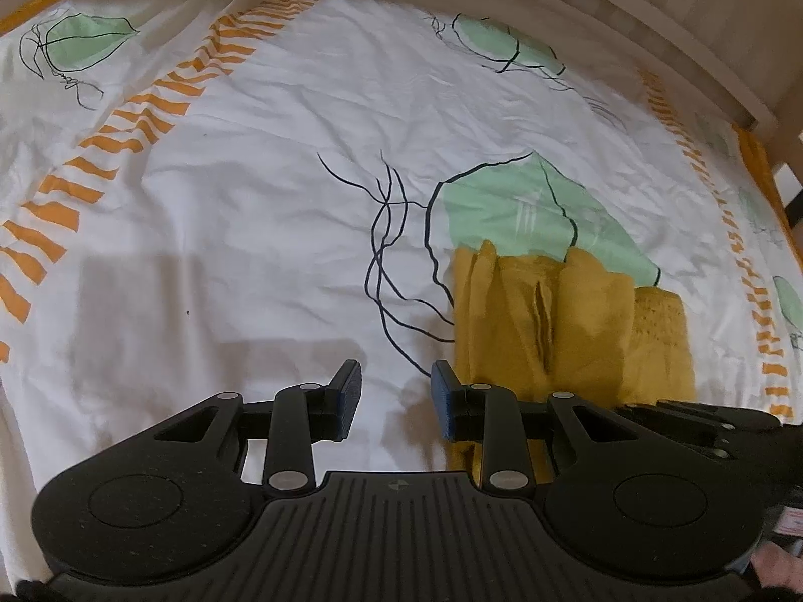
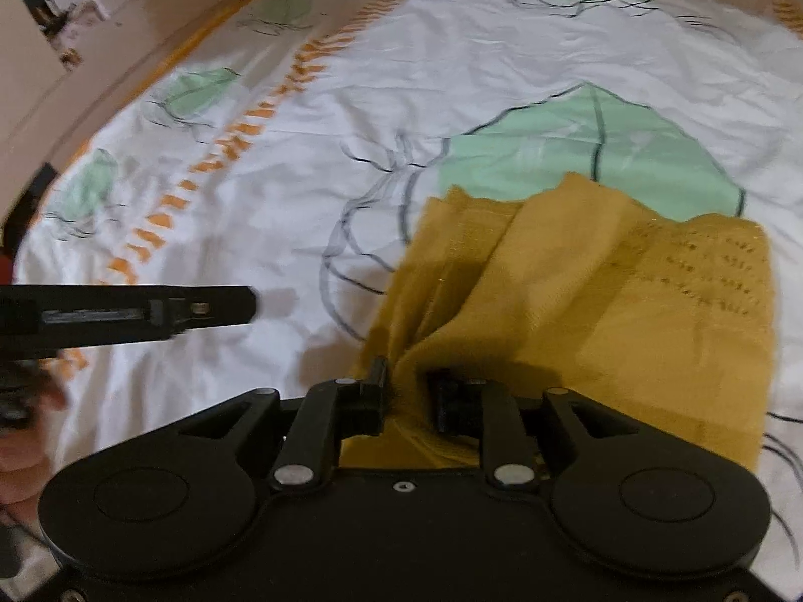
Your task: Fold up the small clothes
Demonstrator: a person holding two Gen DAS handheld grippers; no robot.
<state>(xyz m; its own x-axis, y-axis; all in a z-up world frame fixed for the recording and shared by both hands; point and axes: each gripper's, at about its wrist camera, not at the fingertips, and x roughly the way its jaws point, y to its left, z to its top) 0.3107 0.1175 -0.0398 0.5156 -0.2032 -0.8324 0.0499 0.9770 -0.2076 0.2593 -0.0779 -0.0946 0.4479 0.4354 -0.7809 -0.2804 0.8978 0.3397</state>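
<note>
We are working over a bed covered with a white sheet point(image 1: 251, 200) printed with green leaf shapes and orange striped bands. A pale wooden frame point(image 1: 602, 15) is running along the far edge.

The garment point(image 1: 567, 321), a mustard-yellow knit piece, is lying on the sheet to the right of centre in the left wrist view. Its far edge is overlapping the large green leaf print. It is lying in lengthwise pleats, with an openwork knit panel along its right side.

We are holding the left gripper point(image 1: 396, 381) low over the sheet, just beside the left edge of the garment. Its jaws are standing partly apart, with only bare sheet showing between them. Its right finger is sitting at the border of the cloth.

We are holding the right gripper point(image 2: 411, 386) at the near edge of the garment. Its jaws are standing a little apart, with a gathered fold of the yellow cloth between them. Creases are running from that fold outward across the fabric. We cannot tell whether the pads are pressing on the fold, because the view is blurred.
</note>
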